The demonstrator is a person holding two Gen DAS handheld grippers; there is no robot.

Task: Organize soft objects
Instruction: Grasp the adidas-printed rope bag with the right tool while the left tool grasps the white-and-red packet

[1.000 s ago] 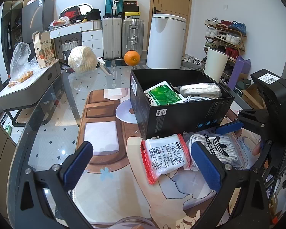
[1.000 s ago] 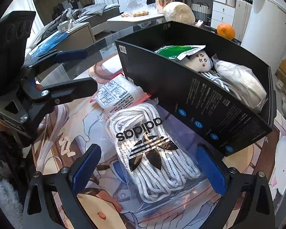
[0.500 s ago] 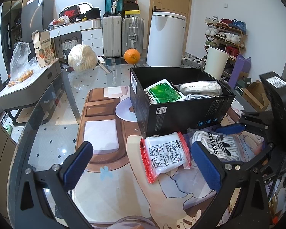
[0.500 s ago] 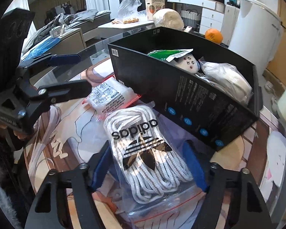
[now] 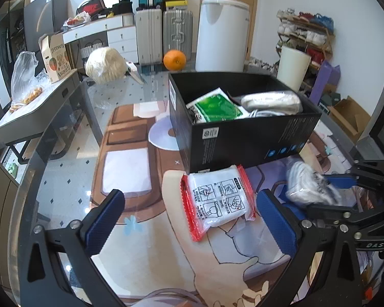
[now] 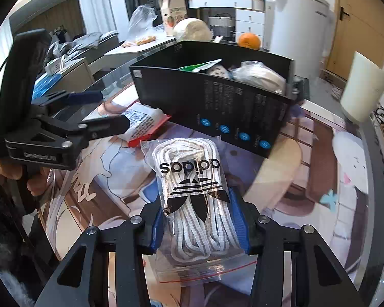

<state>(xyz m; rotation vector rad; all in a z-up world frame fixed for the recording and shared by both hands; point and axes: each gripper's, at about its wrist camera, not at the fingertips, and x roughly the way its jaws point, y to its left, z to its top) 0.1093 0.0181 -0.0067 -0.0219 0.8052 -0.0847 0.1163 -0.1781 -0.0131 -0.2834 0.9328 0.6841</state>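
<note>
A clear zip bag of white laces with a black adidas logo (image 6: 189,168) sits between the blue pads of my right gripper (image 6: 198,204). Its jaws are closing and the pads press the bag's sides. In the left wrist view the same bag (image 5: 307,184) looks blurred in that gripper (image 5: 327,194), right of the box's near corner. My left gripper (image 5: 188,197) stands open over the mat. A white packet with red edges (image 5: 217,199) lies between its fingers, untouched. The black box (image 5: 243,140) behind holds a green pack (image 5: 217,107) and a white bagged item (image 5: 271,101).
The printed mat (image 5: 166,255) covers a glass table. At the far edge are an orange (image 5: 174,60) and a wrapped pale bundle (image 5: 105,64). A white bin (image 5: 221,33) and a cream cylinder (image 5: 291,66) stand beyond. A hand (image 6: 12,174) holds the left gripper (image 6: 112,110).
The right gripper's jaws came together from wide apart onto the bag of laces. The bag shifted right, away from the red-edged packet. The left gripper stayed where it was.
</note>
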